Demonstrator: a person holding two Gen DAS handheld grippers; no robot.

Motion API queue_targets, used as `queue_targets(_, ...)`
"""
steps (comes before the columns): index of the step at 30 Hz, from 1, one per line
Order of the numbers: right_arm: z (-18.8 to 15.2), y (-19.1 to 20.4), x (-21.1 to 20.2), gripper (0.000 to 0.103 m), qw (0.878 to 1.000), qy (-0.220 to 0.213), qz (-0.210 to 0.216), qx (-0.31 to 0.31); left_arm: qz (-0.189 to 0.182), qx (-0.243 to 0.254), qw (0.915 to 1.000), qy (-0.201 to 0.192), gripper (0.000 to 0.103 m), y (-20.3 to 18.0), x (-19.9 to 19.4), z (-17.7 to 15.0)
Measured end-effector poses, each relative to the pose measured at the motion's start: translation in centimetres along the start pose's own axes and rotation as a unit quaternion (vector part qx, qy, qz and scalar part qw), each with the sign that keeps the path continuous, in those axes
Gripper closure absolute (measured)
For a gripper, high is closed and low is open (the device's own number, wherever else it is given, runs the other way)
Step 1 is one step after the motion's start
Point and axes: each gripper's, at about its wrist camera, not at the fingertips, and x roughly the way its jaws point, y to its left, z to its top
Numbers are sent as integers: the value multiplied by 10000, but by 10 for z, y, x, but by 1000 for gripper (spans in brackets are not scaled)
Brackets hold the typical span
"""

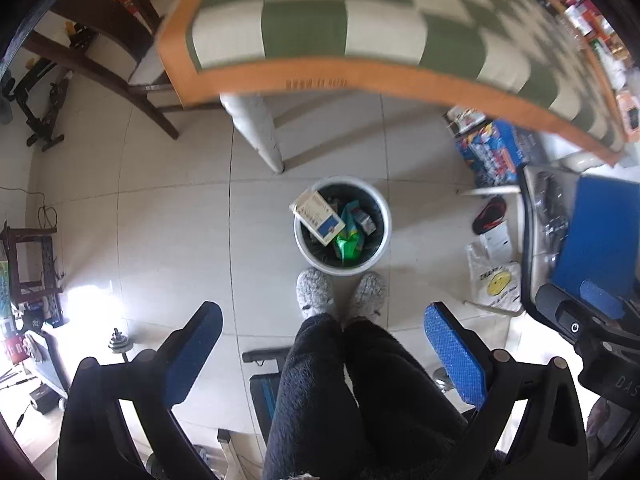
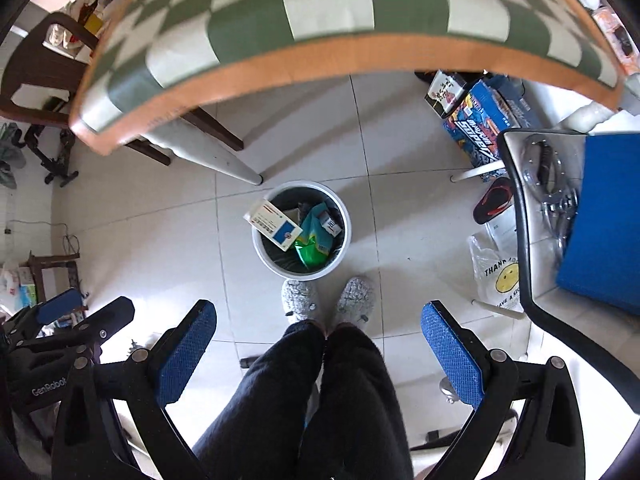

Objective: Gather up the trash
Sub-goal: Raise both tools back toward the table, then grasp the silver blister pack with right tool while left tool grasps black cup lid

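From the left wrist, the left gripper (image 1: 324,354) is spread wide and empty above the floor; the bin (image 1: 342,226), holding a white-and-blue box (image 1: 319,217) and green wrapper (image 1: 349,243), stands before the slippers (image 1: 341,294). From the right wrist, the right gripper (image 2: 320,350) is likewise spread and empty, and the bin (image 2: 301,231) sits below the checkered table (image 2: 320,20).

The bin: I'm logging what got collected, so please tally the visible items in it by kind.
In the bin, as far as shows:
Flat white-and-blue box leaning on the rim: 1
Green wrapper: 1
Teal packet: 1
Small carton: 1
Total: 4 visible; more may lie hidden underneath. Both tools are open and hold nothing.
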Motion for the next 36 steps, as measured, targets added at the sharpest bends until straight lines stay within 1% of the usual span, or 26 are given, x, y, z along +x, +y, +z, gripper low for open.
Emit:
queue_targets(4,10,2,-43,0,9994,-216,108,231,8,151,9989,-448,0,-9,-42,23)
queue_targets(6,24,0,-71,0,9978,-461,206,425,69,225,9972,-710,0,-16,-63,44)
queue_targets(8,38,-3,-90,0,9960,-628,278,570,83,318,9946,-989,0,-27,-82,66)
queue_targets(10,59,-13,-117,0,9921,-889,384,796,193,494,9907,-1252,0,-42,-100,93)
queue_targets(11,68,-17,-124,0,9911,-954,397,842,229,575,9888,-1360,0,-51,-106,106)
queue_targets(12,81,-26,-139,0,9886,-1090,431,946,241,678,9862,-1488,0,-65,-114,124)
queue_targets(14,105,-40,-157,0,9856,-1268,368,1060,225,813,9841,-1565,0,-82,-119,148)
queue_targets(17,138,-65,-173,0,9835,-1388,253,1135,202,1002,9808,-1659,0,-123,-124,192)
queue_targets(18,156,-80,-178,0,9832,-1411,147,1152,187,1063,9802,-1662,0,-143,-122,214)
queue_targets(19,168,-90,-179,0,9829,-1425,91,1166,195,1086,9801,-1650,0,-151,-123,226)
queue_targets(20,183,-103,-181,0,9831,-1421,30,1156,199,1106,9803,-1626,0,-169,-119,247)
queue_targets(23,245,-156,-178,0,9840,-1346,-192,1152,221,1095,9823,-1502,0,-202,-111,295)
queue_targets(24,262,-170,-175,0,9843,-1323,-246,1138,242,1071,9838,-1415,0,-217,-103,315)
queue_targets(25,289,-190,-169,0,9853,-1248,-362,1104,250,1050,9854,-1319,0,-235,-93,335)
queue_targets(26,305,-202,-163,0,9859,-1185,-416,1108,281,1034,9863,-1251,0,-246,-86,348)
queue_targets(27,337,-226,-153,0,9872,-1054,-463,1105,342,1020,9876,-1139,0,-263,-73,367)
queue_targets(28,352,-237,-147,0,9878,-1001,-471,1099,398,1014,9889,-1007,0,-279,-59,386)
queue_targets(29,383,-259,-134,0,9888,-884,-531,1075,435,1004,9898,-910,0,-291,-50,398)
queue_targets(30,403,-272,-125,0,9894,-791,-586,1065,480,981,9912,-751,0,-307,-33,417)
queue_targets(32,451,-304,-103,0,9913,-590,-619,1002,513,945,9926,-565,0,-328,-13,442)
queue_targets(34,485,-320,-84,0,9931,-451,-704,822,576,917,9932,-433,0,-346,5,467)
queue_targets(36,527,-337,-55,0,9942,-237,-913,510,615,902,9935,-321,0,-360,20,486)
